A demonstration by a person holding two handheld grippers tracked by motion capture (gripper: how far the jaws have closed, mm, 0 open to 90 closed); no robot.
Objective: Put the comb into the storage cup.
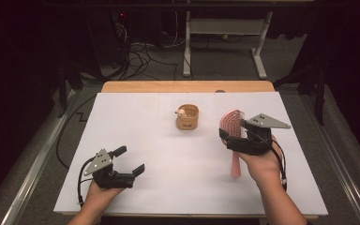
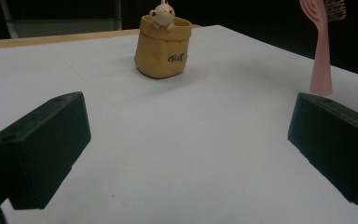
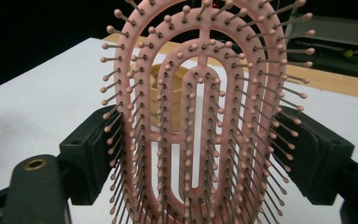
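A pink vented hairbrush (image 1: 232,123) stands upright, its handle (image 1: 236,167) pointing down at the white sheet. My right gripper (image 1: 238,134) is shut on the brush head, one jaw on each side of the bristled oval (image 3: 200,116). A yellow pouch-shaped cup (image 1: 187,117) with a small bear figure on its rim sits mid-table, left of the brush. Through the brush's slots the cup (image 3: 168,93) shows behind. My left gripper (image 1: 130,160) rests low at the front left, open, with nothing between its jaws. From there the cup (image 2: 163,46) lies ahead and the brush handle (image 2: 320,60) far right.
A white sheet (image 1: 168,154) covers the wooden table, whose bare edge (image 1: 187,86) shows at the back. Beyond it are a desk frame (image 1: 186,42) and floor cables (image 1: 140,56). A metal rail (image 1: 33,164) runs along the table's left side.
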